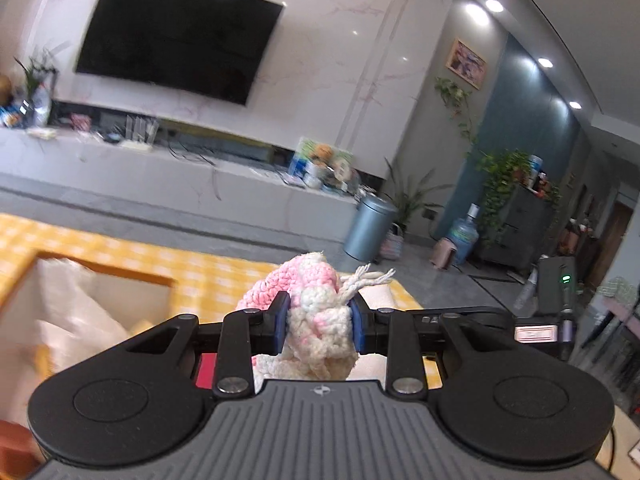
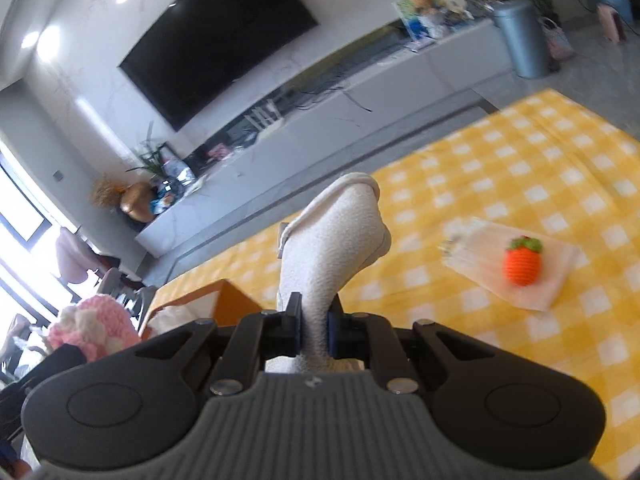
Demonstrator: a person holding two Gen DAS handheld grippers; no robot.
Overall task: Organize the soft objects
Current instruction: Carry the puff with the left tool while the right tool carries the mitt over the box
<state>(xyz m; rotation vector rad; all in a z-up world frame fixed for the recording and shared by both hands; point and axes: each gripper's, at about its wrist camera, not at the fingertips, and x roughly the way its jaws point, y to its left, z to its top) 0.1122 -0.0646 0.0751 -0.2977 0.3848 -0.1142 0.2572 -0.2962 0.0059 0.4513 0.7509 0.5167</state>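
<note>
My left gripper is shut on a pink and cream crocheted toy with a frayed string at its top, held up above the yellow checked tablecloth. The same crocheted toy shows at the left edge of the right wrist view. My right gripper is shut on a white folded cloth that stands up from its jaws. An orange box with white cloth inside sits at the left of the table; its corner lies just left of the right gripper.
An orange crocheted fruit with a green top lies on a clear plastic bag at the right of the tablecloth. Beyond the table are a wall TV, a long low cabinet and a grey bin.
</note>
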